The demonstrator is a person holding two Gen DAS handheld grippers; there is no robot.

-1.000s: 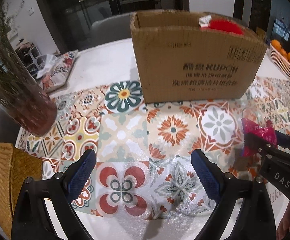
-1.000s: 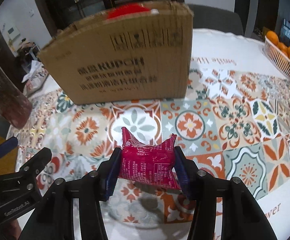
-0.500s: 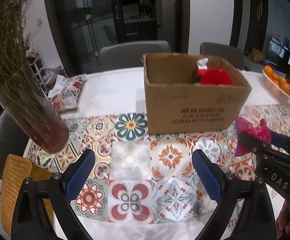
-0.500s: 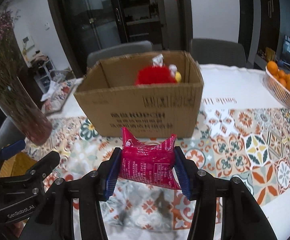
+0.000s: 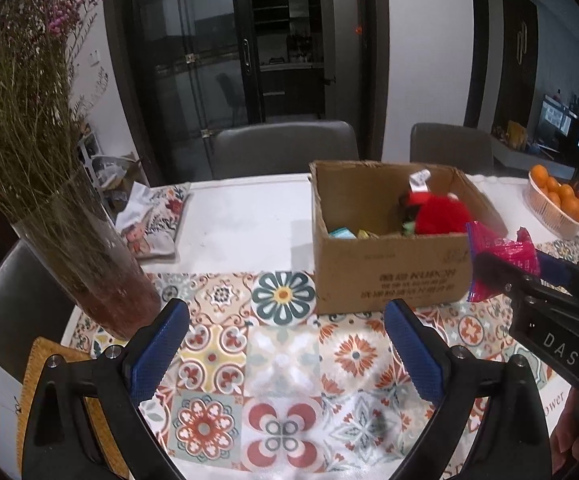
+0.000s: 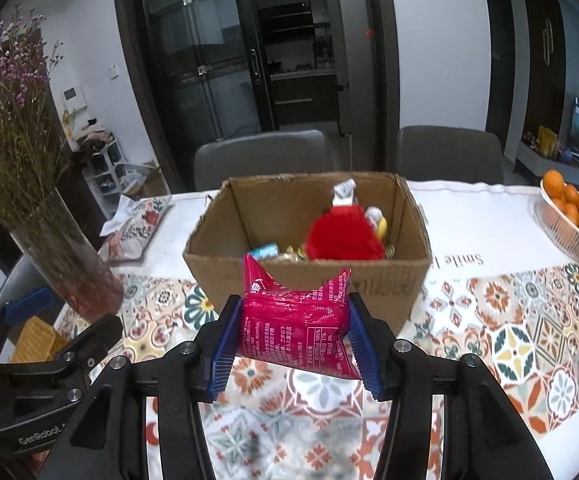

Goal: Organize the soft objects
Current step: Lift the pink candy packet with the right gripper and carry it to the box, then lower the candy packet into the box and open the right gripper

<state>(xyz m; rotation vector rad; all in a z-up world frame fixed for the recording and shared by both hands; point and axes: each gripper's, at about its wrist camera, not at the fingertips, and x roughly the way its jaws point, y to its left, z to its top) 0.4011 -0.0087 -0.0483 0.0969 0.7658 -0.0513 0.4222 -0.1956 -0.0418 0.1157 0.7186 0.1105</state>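
Here we are holding both grippers above the patterned tabletop, each tilted downward and pointing toward the cardboard box. The right gripper is clamping a red snack packet between its blue fingers, the packet hanging in the air just in front of the box's near wall and clear of the tabletop. The left gripper is spreading its fingers wide with nothing between them. In the left wrist view we are seeing the right gripper from the side at the right edge, with the packet pinched crosswise and part of a hand below it; this view is also showing a folded floral cloth lying on the white cloth behind the vase of dried flowers. In the right wrist view we are looking straight into the open box, where a red plush toy is sitting against the right side with small packets beside it, and the left gripper is showing at the lower left. A basket of oranges is standing well apart at the far right.
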